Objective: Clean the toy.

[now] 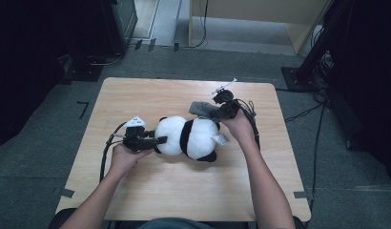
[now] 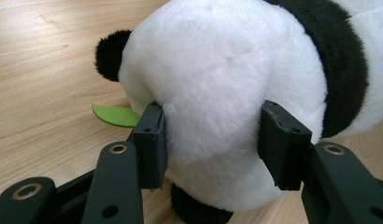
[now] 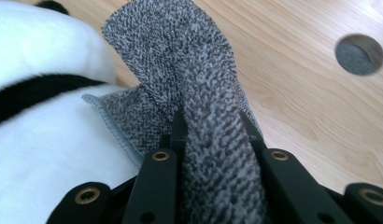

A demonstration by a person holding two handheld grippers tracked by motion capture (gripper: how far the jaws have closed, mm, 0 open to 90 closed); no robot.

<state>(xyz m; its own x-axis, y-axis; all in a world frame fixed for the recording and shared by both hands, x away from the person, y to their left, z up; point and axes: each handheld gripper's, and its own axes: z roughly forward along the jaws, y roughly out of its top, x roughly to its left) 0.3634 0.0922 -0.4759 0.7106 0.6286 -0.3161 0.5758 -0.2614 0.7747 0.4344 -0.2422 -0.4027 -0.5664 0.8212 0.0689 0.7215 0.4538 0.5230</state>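
Grey carpet and dark equipment racks ring a pale wooden table (image 1: 136,191), and from the high view a person's forearms reach in from the near edge toward a plush panda (image 1: 189,137) lying on its side near the middle of the tabletop. At the panda's left end, the left gripper (image 1: 158,140) pinches the toy's head, while the right gripper (image 1: 221,113) sits at the far right of the body with a grey cloth (image 1: 201,109) bunched up against it. The left gripper view shows both black pads pressed into the white fur of the head (image 2: 213,93), one on each side, with a black ear (image 2: 108,53) up to the left and a green felt leaf (image 2: 116,115) poking out beside the left pad; this hold looks firm and is best kept unmoved so the toy cannot slide. In the right gripper view the jaws stand nearly together, clamped on a thick fold of the grey cloth (image 3: 199,93), whose loose hemmed edge drapes onto the panda's white body (image 3: 49,154); a round hole (image 3: 359,53) shows in the tabletop beyond. Wiping well probably means dragging the cloth flat along the fur in slow strokes, away from the anchored head, without pressing so hard that the toy rolls.
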